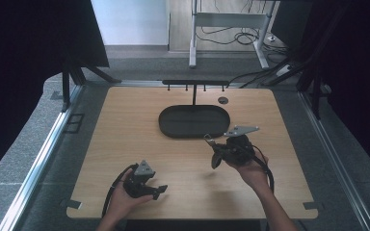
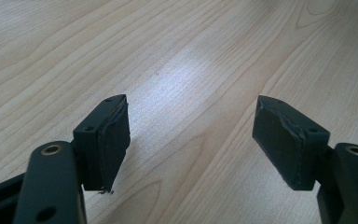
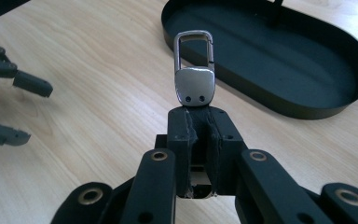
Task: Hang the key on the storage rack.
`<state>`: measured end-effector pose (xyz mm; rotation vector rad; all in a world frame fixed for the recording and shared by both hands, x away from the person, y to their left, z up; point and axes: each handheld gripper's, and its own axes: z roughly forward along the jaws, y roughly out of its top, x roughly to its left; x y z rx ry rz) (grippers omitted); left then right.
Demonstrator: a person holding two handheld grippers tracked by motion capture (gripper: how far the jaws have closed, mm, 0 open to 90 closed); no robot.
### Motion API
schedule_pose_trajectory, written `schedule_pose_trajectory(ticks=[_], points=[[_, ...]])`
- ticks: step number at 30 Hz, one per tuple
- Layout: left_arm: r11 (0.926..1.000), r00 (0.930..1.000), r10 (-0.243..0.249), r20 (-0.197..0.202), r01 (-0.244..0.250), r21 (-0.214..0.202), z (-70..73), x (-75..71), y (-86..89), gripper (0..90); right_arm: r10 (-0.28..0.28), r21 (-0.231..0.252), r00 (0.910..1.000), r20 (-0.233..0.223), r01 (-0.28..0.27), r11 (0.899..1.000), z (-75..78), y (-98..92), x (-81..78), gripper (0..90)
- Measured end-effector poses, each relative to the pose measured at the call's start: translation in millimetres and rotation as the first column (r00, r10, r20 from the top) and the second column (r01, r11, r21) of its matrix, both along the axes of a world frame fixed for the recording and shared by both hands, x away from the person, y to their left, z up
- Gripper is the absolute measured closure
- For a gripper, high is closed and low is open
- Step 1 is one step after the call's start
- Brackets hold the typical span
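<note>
The right gripper clamps a metal key clip just short of the black tray, its long axis and loop pointing at the tray's rim. The left gripper gapes over bare table, well away from the tray.

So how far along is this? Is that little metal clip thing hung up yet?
Not yet. Done: the right gripper has the silver key clip pinched between shut jaws, lifted near the black oval tray. In hand: carrying it. Left, probably: hanging it on the black hook rack above the tray, or laying it inside. The left gripper is open over bare table.
</note>
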<state>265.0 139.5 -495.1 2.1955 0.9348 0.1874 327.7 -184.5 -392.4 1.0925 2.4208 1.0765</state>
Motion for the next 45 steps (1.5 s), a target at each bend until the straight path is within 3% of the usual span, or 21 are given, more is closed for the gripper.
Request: schedule_pose_trajectory(ticks=[39, 45], points=[[1.0, 1.0, -0.001, 0.001, 0.001, -0.005, 1.0, -0.3, 0.7, 28.1, -0.088, 0.046, 0.9932, 0.077, 0.085, 0.995, 25.9, -4.5, 23.0, 80.5], [1.0, 1.0, -0.003, 0.001, 0.003, -0.003, 1.2, -0.4, 0.5, 28.1, -0.098, 0.051, 0.9935, 0.058, 0.095, 0.994, 27.7, -7.1, 30.0, 80.5]])
